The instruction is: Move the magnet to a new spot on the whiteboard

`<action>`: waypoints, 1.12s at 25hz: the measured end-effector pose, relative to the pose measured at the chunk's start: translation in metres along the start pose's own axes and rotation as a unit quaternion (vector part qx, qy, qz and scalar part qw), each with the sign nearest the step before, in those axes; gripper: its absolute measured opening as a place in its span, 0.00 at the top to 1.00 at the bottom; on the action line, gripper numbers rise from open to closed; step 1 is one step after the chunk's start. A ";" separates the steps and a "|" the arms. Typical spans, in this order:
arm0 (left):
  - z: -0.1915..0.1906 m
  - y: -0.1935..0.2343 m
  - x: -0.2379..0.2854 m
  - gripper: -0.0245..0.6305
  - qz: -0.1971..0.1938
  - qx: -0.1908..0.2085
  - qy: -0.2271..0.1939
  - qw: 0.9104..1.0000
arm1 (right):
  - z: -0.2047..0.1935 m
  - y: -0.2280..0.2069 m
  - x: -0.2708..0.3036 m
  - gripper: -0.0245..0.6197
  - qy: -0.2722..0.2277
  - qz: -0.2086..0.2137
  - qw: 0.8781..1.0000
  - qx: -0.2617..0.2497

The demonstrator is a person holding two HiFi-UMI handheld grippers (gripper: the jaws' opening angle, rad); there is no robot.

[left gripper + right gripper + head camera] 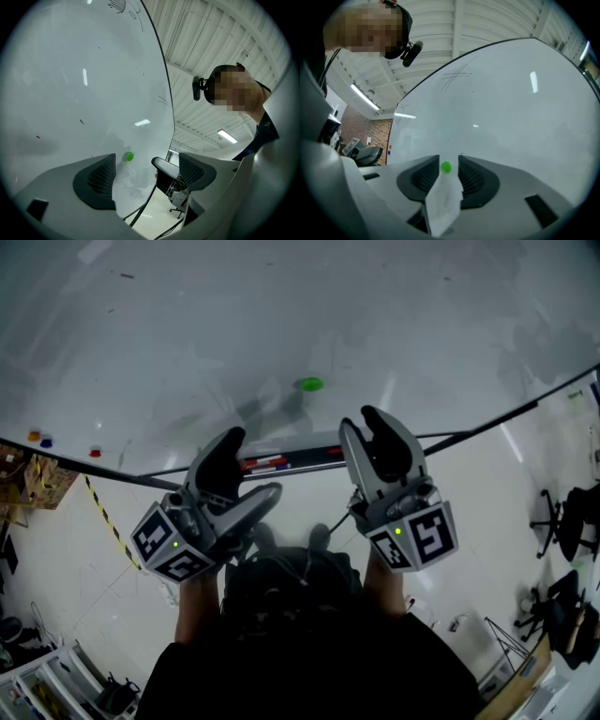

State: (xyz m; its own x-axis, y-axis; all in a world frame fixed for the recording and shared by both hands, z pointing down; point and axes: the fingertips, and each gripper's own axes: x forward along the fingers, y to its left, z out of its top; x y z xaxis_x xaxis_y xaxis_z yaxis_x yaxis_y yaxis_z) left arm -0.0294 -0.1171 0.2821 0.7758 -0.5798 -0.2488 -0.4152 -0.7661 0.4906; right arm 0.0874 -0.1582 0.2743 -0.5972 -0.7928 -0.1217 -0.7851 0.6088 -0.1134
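Observation:
A small green magnet [310, 384] sticks to the whiteboard [187, 343], just beyond both grippers. My right gripper [364, 423] is open and points at the board, its tips short of the magnet and a little to the right of it. In the right gripper view the magnet [446, 167] shows in the gap between the two pads of the gripper [449, 159], farther off and untouched. My left gripper [246, 470] is open and holds nothing. In the left gripper view the magnet [129, 156] lies close to the left pad [101, 180].
A tray with red and blue markers [272, 463] runs along the board's lower edge under the grippers. Small orange, blue and red magnets [39, 438] sit at the board's left. Office chairs [562, 512] stand on the floor at the right.

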 end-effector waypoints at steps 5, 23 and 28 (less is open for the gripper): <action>-0.008 -0.014 0.017 0.33 0.019 0.016 -0.001 1.000 | 0.004 -0.009 -0.017 0.73 -0.013 0.034 0.999 0.034; -0.040 -0.049 -0.009 0.33 0.096 0.014 -0.015 0.995 | -0.010 0.005 -0.053 0.74 -0.016 0.119 0.989 0.084; -0.030 -0.061 -0.029 0.33 0.065 0.015 -0.029 0.997 | 0.001 0.033 -0.065 0.75 -0.021 0.110 0.992 0.062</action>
State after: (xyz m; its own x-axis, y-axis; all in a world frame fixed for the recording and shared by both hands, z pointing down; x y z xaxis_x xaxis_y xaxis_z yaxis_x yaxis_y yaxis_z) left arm -0.0122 -0.0452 0.2849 0.6855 -0.6897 -0.2332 -0.5260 -0.6906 0.4963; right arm 0.1008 -0.0861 0.2773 -0.7421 -0.6404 -0.1979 -0.6089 0.7675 -0.2004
